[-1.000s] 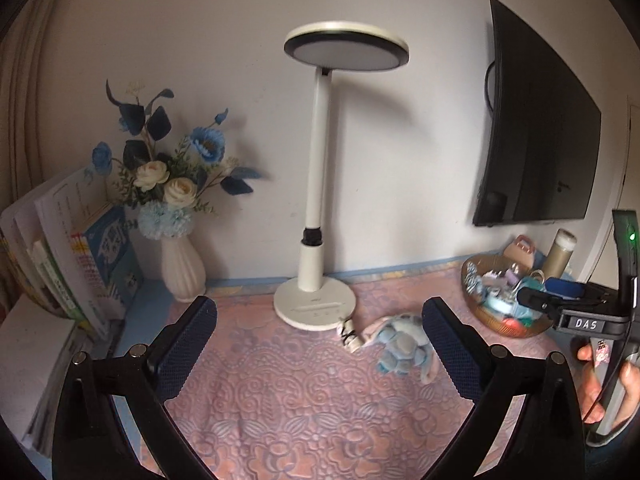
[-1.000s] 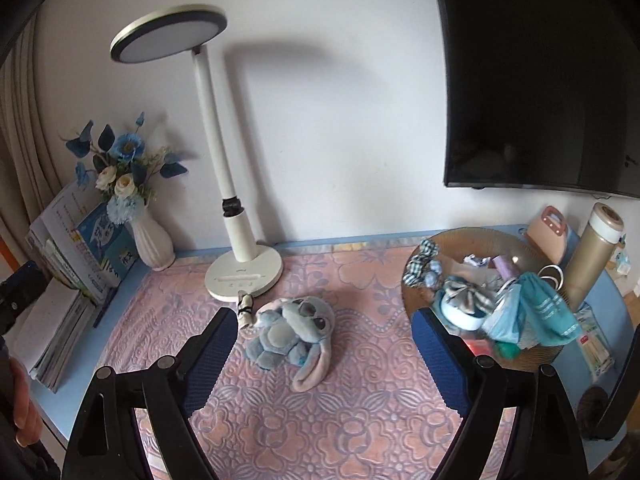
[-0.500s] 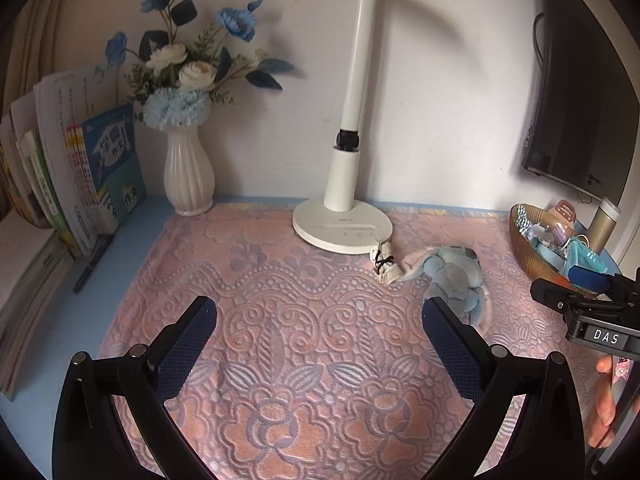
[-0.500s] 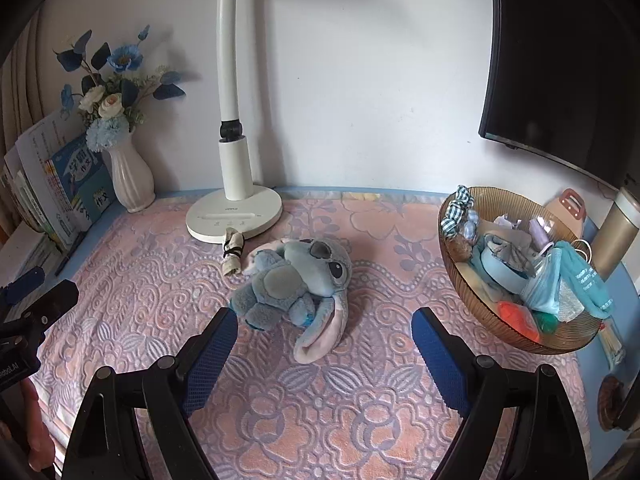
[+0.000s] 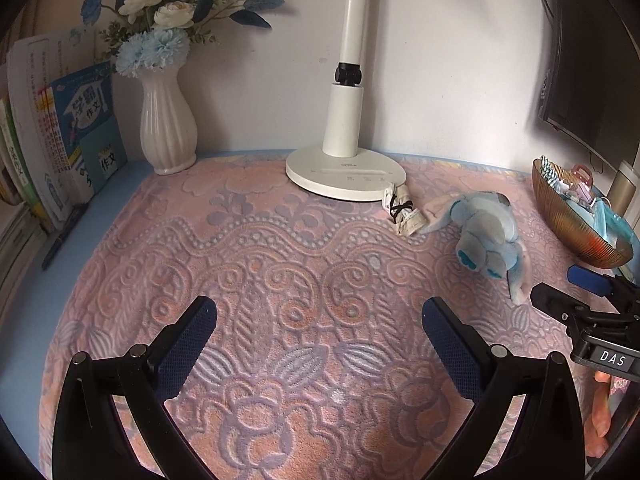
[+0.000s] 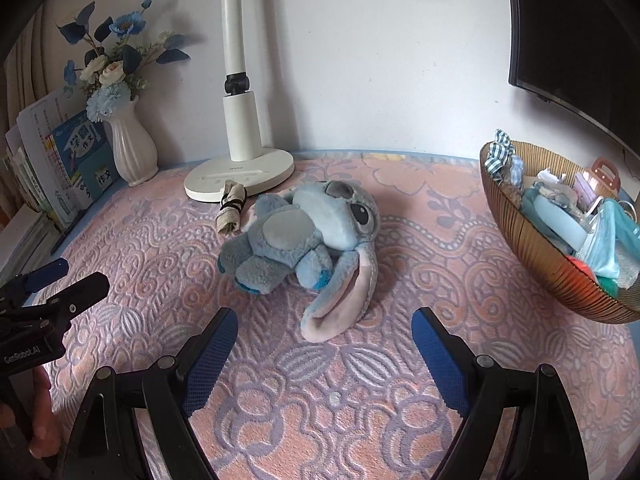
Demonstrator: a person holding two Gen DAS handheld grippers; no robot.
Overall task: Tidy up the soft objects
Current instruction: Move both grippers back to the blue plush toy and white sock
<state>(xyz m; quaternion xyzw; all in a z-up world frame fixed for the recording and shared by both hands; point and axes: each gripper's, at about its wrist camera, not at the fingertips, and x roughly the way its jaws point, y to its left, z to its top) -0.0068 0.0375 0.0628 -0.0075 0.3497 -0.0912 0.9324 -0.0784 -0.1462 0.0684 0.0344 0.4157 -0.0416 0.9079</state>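
Both grippers, left gripper (image 5: 319,346) and right gripper (image 6: 324,354), stand wide apart and empty above the pink mat (image 6: 360,400), with the blue plush toy (image 6: 304,236) lying just ahead of the right one.

We count one plush toy (image 6: 304,236), one rolled bundle (image 6: 231,208), one lamp (image 6: 240,168) and one vase (image 6: 132,152). We see one bowl (image 6: 532,248) and two grippers (image 6: 324,356) (image 5: 320,344).

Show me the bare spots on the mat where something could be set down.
The widest free patch is the pink mat between the vase, the lamp base and the open left claw. A narrower strip lies between the plush toy and the bowl. It is crowded around the small roll wedged between lamp base and toy.
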